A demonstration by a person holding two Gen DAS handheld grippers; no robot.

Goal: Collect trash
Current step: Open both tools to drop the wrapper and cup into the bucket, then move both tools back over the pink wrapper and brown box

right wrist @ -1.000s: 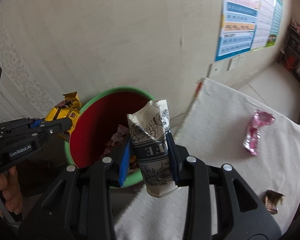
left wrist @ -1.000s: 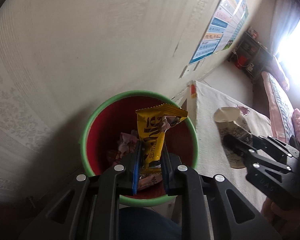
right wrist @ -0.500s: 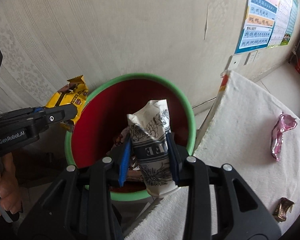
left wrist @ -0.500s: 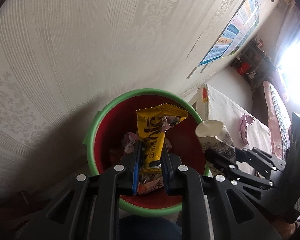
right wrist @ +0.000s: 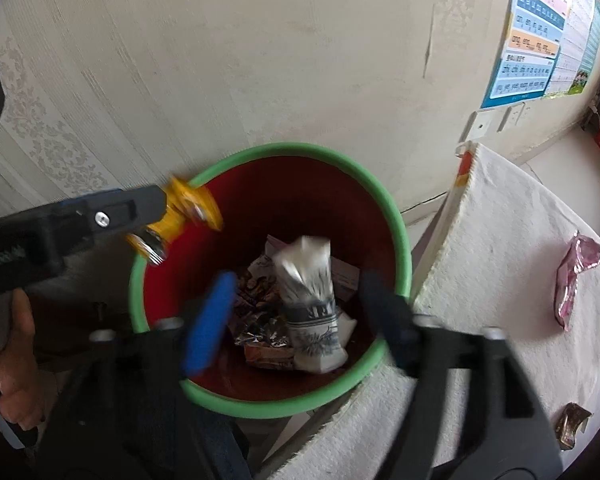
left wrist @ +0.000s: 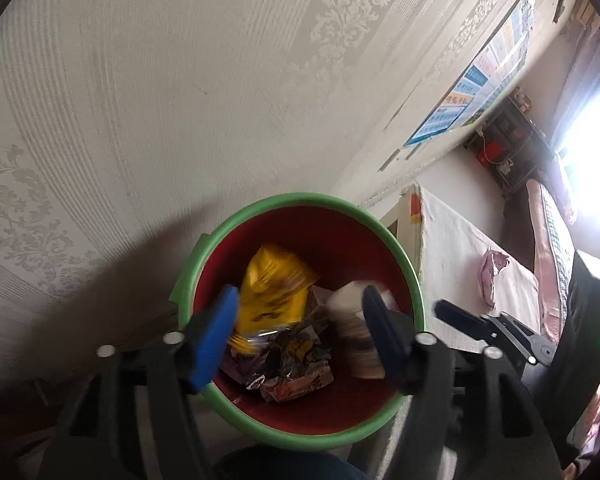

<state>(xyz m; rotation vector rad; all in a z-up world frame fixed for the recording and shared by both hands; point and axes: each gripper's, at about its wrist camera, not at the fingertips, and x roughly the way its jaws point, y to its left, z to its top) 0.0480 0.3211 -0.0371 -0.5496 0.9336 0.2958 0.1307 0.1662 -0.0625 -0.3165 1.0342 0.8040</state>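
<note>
- Bin (right wrist: pixel 392 216): green rim, red inside.
- Snack wrapper (left wrist: pixel 274 292): yellow with dark lettering.
- Paper cup (right wrist: pixel 310 296): white with a dark floral print and a dark band.
- Gripper pads (left wrist: pixel 216 340): blue on black frames.
- Wall (left wrist: pixel 180 80): cream, ribbed, with pale floral scrollwork.
- Cloth (right wrist: pixel 500 260): off-white.
- Wrapper on cloth (right wrist: pixel 576 280): shiny pink.
- Small wrapper (right wrist: pixel 572 426): brown-gold.
- Poster (right wrist: pixel 540 40): blue, orange and green panels.
</note>
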